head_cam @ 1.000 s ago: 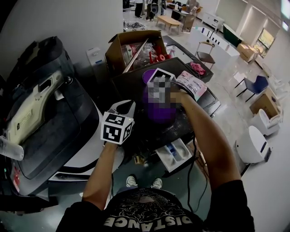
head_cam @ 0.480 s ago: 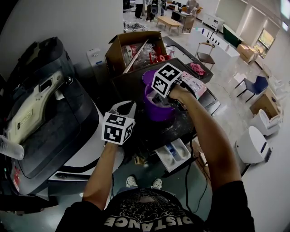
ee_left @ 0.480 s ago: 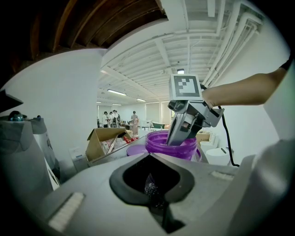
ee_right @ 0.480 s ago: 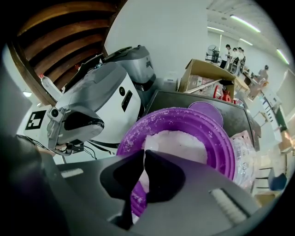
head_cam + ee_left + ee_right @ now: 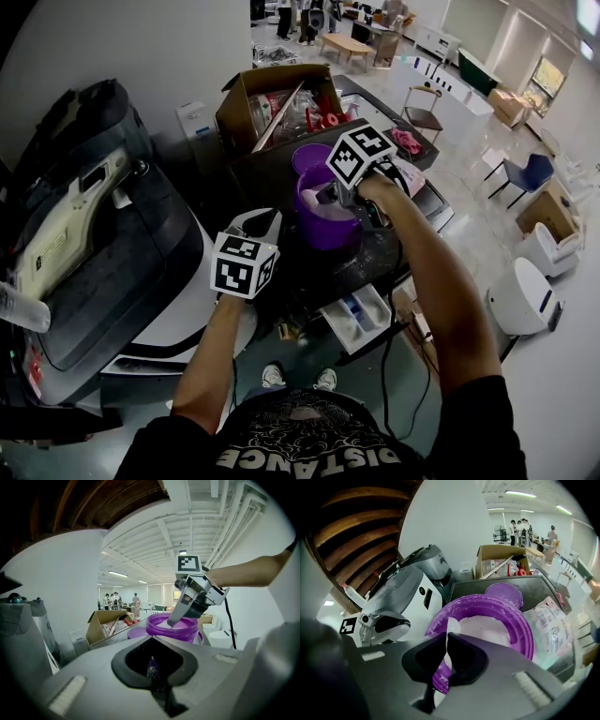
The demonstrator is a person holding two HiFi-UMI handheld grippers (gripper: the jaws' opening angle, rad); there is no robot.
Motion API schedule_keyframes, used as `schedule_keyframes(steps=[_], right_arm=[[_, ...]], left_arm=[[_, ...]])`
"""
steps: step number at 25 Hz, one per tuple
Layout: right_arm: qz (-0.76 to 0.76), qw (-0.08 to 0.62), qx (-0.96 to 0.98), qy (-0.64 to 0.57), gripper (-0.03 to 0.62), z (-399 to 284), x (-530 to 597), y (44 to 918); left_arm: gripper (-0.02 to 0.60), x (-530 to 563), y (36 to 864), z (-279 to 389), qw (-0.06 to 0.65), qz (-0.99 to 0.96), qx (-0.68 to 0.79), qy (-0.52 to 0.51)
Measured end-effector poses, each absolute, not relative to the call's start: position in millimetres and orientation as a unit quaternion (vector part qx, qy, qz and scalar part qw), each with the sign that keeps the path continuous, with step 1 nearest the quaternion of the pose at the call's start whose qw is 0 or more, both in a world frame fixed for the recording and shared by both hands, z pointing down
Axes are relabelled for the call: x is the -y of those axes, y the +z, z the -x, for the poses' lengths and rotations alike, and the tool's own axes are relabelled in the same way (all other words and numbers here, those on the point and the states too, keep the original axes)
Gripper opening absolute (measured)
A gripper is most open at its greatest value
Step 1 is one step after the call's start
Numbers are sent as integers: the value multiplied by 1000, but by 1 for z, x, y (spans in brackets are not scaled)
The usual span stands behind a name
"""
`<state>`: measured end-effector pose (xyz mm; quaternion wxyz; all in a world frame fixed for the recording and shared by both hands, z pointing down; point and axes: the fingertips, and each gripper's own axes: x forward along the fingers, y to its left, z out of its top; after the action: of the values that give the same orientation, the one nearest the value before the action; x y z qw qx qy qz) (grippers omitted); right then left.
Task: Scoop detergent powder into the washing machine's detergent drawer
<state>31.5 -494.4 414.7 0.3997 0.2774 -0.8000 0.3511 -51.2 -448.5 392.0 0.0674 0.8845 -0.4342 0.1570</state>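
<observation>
A purple tub [image 5: 319,228] of white detergent powder [image 5: 487,627] stands on the washing machine's black top [image 5: 272,173]. My right gripper [image 5: 330,199] is over the tub, shut on a white scoop [image 5: 176,615] whose end dips into the powder. In the right gripper view the scoop's handle [image 5: 450,633] shows between the jaws of that gripper [image 5: 446,663]. My left gripper [image 5: 260,221] hangs left of the tub, shut and holding nothing; its own view [image 5: 152,667] looks at the tub [image 5: 178,629]. The detergent drawer [image 5: 361,319] stands pulled out below the front edge.
The tub's purple lid [image 5: 305,155] lies behind it, and a detergent bag [image 5: 401,175] lies to its right. An open cardboard box [image 5: 277,103] with bottles stands at the back. A large grey and white machine [image 5: 94,244] fills the left side.
My right gripper has shifted a little up and to the right over the tub, and the scoop now dips into the powder. The left gripper has not moved.
</observation>
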Motion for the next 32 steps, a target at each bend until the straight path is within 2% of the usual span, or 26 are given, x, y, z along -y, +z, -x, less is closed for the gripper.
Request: schedule_keyframes(steps=[8, 26, 32], right_arm=[[-316, 347, 801, 372, 35, -50, 497, 409], [-344, 88, 795, 492, 35, -79, 490, 386], [-348, 42, 791, 501, 36, -81, 485, 376]], left_arm=[[2, 449, 389, 42, 65, -889, 427, 154], [2, 450, 383, 14, 50, -904, 398, 148], [2, 450, 383, 9, 45, -909, 388, 146]])
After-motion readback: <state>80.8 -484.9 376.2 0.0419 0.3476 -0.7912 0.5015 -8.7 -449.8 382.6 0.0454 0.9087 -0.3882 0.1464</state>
